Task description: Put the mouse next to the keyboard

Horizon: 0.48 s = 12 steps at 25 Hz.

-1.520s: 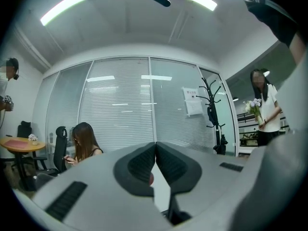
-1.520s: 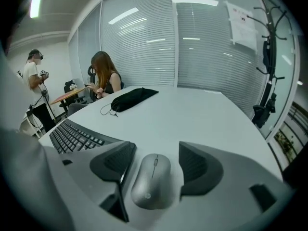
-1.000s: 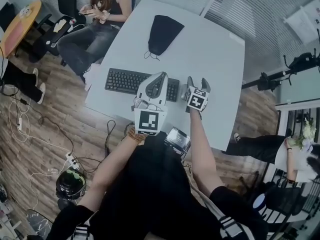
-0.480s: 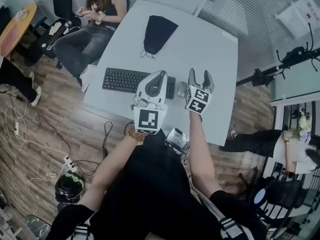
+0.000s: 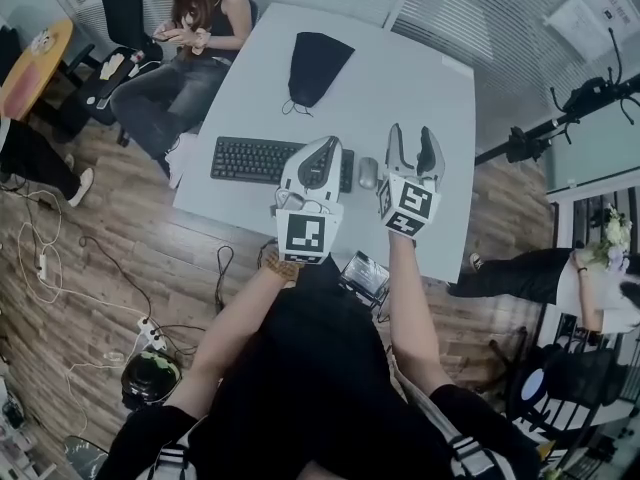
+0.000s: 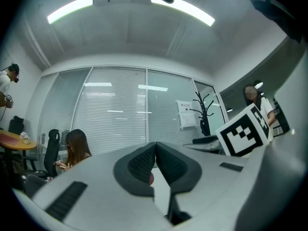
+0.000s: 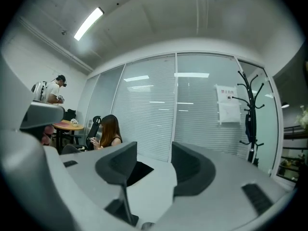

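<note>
"Mouse, the small grey oval one: is it down yet?"

"Start with the white rectangular surface. On it lies the long black keyboard. The mouse rests on the surface just beside the keyboard's right end, apart from both tools."

"And the tools?"

"The left tool hovers over the keyboard's right part with its jaws together and nothing in them. The right tool is what changed. A second ago it sat low by the keyboard's end, over the spot where the mouse now lies. Now it has risen clear and points level across the surface. Its jaws stand well apart with only bare surface showing between them, though they have just been closing a little."

"So it let go?"

"I'd judge so. The mouse sits alone where the task wants it, so the placing looks done. What's left is drawing the hands back without brushing it."
</note>
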Tool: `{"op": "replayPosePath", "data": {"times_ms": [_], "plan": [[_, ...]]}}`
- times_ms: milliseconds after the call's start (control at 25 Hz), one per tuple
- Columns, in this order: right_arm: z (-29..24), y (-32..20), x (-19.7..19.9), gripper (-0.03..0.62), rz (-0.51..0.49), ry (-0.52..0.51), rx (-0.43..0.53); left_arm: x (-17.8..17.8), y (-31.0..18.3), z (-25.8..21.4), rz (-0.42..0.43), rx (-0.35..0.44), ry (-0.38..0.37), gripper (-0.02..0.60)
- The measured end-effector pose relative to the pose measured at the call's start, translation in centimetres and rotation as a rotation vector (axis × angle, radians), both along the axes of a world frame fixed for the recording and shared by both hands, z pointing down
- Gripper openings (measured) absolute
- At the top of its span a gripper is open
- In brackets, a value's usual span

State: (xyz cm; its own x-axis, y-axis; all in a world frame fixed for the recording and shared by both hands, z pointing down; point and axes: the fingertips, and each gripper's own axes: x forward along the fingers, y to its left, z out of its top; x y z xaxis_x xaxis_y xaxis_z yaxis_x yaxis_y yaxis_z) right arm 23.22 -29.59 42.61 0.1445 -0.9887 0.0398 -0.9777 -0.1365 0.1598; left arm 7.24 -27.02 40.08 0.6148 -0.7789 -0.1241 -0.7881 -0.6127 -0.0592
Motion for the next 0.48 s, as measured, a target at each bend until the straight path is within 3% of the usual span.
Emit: {"op": "replayPosePath", "data": {"times_ms": [480], "plan": [[-2.9, 3.9, -2.4, 0.176, -0.019, 0.023, 0.087, 0.7, 1.0, -0.6, 0.019, 0.017, 0.009, 0.012]]}}
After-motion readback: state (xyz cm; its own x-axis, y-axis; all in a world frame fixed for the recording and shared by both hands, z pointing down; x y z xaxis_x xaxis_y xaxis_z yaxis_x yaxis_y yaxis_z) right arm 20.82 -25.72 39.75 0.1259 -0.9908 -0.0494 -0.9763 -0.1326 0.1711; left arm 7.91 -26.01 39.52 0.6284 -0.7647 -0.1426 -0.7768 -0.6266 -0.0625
